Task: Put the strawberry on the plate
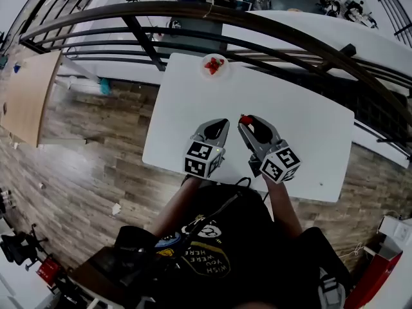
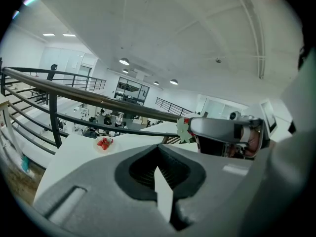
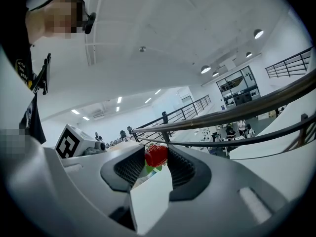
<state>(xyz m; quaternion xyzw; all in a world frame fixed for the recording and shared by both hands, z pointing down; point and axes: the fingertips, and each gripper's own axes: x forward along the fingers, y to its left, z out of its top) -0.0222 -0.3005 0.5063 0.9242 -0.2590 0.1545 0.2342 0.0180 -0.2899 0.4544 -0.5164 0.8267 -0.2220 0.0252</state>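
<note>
A small white plate with strawberries on it sits at the far edge of the white table; it also shows in the left gripper view. Nearer me, my right gripper is shut on a red strawberry with green leaves, held above the table's middle. The right gripper view shows that strawberry clamped between the dark pads. My left gripper hovers just left of it, jaws together and holding nothing. From the left gripper view, the right gripper and its strawberry are close by on the right.
A dark metal railing runs right behind the table's far edge, with a drop to a lower floor beyond. Wooden flooring lies left of the table. A light wooden tabletop stands further left.
</note>
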